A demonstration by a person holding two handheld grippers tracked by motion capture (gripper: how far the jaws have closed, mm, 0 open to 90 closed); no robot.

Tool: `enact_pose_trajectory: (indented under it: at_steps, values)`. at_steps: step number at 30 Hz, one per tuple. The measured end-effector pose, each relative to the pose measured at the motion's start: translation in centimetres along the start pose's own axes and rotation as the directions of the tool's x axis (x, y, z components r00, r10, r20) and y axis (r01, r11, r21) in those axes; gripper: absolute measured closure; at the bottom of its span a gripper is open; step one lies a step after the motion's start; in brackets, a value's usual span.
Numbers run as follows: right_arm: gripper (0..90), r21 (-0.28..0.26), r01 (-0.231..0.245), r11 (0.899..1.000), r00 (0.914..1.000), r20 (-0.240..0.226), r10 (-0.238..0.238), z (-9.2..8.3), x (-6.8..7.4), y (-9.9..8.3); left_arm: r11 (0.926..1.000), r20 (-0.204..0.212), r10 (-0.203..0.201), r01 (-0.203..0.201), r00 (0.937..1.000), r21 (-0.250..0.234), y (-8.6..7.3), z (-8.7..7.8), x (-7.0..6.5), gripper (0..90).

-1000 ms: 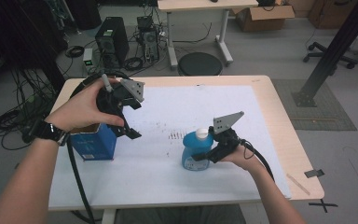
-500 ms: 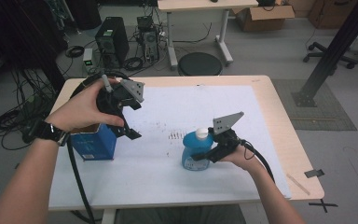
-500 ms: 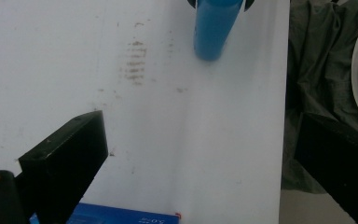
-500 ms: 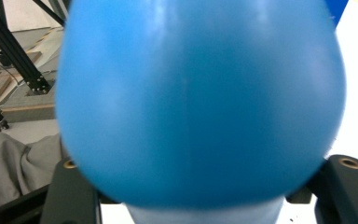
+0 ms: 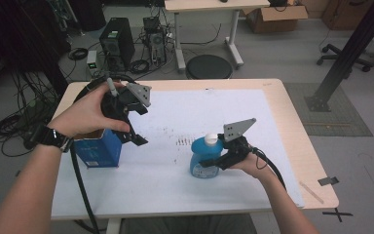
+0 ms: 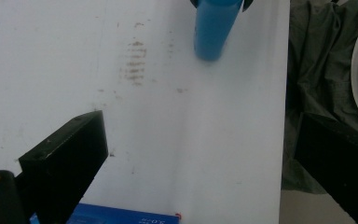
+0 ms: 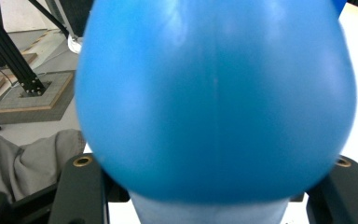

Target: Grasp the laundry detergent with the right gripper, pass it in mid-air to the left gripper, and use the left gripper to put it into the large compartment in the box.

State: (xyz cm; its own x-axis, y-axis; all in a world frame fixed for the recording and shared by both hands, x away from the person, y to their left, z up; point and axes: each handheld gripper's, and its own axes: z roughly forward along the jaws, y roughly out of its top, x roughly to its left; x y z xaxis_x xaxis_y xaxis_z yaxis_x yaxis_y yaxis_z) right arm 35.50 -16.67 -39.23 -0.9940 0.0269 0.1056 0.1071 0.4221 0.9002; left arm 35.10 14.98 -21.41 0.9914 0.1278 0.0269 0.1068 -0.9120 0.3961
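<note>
The right gripper (image 5: 213, 164) has just been closing its jaws and now clamps the blue bottle (image 5: 203, 158) between them. The left gripper (image 5: 135, 127) hangs wide open, just above the blue box (image 5: 99, 152).

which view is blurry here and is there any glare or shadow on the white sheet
Right gripper view: the blue bottle sits so close to the lens that it is soft and out of focus, with pale sheen on its top. Left gripper view: the near jaws are soft, the white sheet evenly lit with a faint shadow band. High view: sharp, even light, no harsh glare; the right gripper casts little shadow.
</note>
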Motion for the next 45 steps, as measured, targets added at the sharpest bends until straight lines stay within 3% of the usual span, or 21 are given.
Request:
enact_pose_trajectory:
  at_steps: [13, 21, 32, 38, 45]
  values:
    - [41.3, -0.005, 0.038, 0.999, 0.9987, 0.035, -0.037, -0.2, 0.3, 0.1, 1.0, -0.002, -0.002, 0.002, 1.0, -0.004, 0.0, -0.1, 0.0, 3.9]
    - [41.8, 0.032, 0.037, 0.999, 0.9982, 0.046, -0.039, -0.1, 0.2, 1.1, 1.0, -0.004, 0.006, -0.006, 1.0, -0.007, 0.4, -0.5, -0.1, 3.9]
    - [42.0, 0.056, 0.048, 0.997, 0.9985, 0.024, -0.05, -0.7, -0.6, 5.7, 0.9998, -0.016, 0.004, -0.004, 0.9999, -0.019, 0.8, -1.5, -0.1, 3.6]
    - [42.0, 0.076, 0.071, 0.995, 0.9973, 0.017, -0.072, -0.4, -1.0, 8.9, 0.9998, -0.023, 0.004, -0.004, 0.9997, -0.018, 1.3, -2.2, -0.1, 3.6]
    - [42.1, 0.085, 0.094, 0.992, 0.9956, -0.003, -0.094, 0.1, -1.0, 11.1, 0.9998, -0.027, 0.004, -0.005, 0.9996, -0.02, 1.7, -2.7, -0.1, 3.6]
